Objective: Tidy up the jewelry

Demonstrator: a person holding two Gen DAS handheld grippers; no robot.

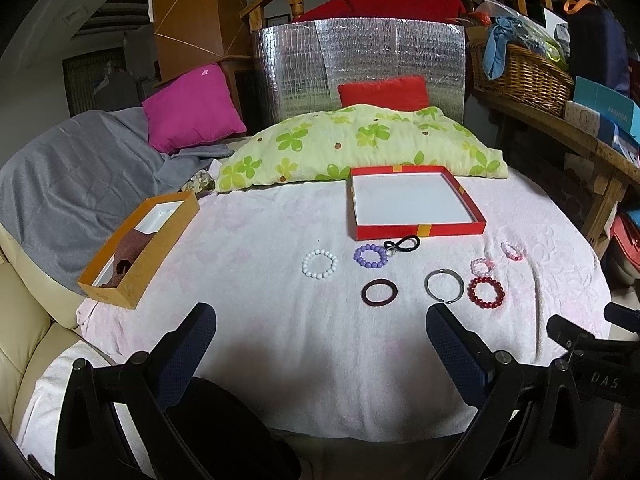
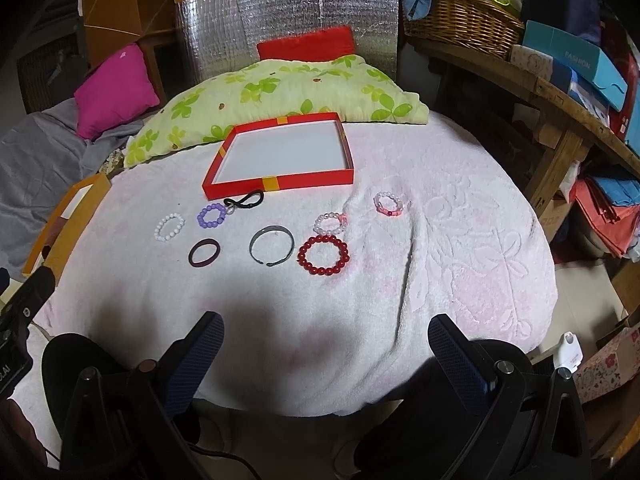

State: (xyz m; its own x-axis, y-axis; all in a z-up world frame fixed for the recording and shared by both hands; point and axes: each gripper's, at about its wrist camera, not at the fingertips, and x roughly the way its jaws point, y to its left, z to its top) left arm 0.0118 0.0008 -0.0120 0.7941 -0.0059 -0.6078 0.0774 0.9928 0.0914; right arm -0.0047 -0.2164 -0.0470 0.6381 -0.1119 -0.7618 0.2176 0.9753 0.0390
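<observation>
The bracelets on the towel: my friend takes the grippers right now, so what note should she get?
Left gripper: open, empty, hovering over the near towel.
Right gripper: open, empty, likewise.
Red tray: empty, at the far side.
On the towel before it: white, purple, red and two pink bead bracelets, dark ring, grey bangle, black loop.
Done: nothing.
Left: all eight pieces.

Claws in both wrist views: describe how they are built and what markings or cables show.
The left claw and the right claw look alike: two flat dark-blue pads with a fine grid texture, carried on black angular frames with round silver bolts. White lettering "DAS" shows on the black body at the left view's right edge. A thin black cable runs below the right claw.
</observation>
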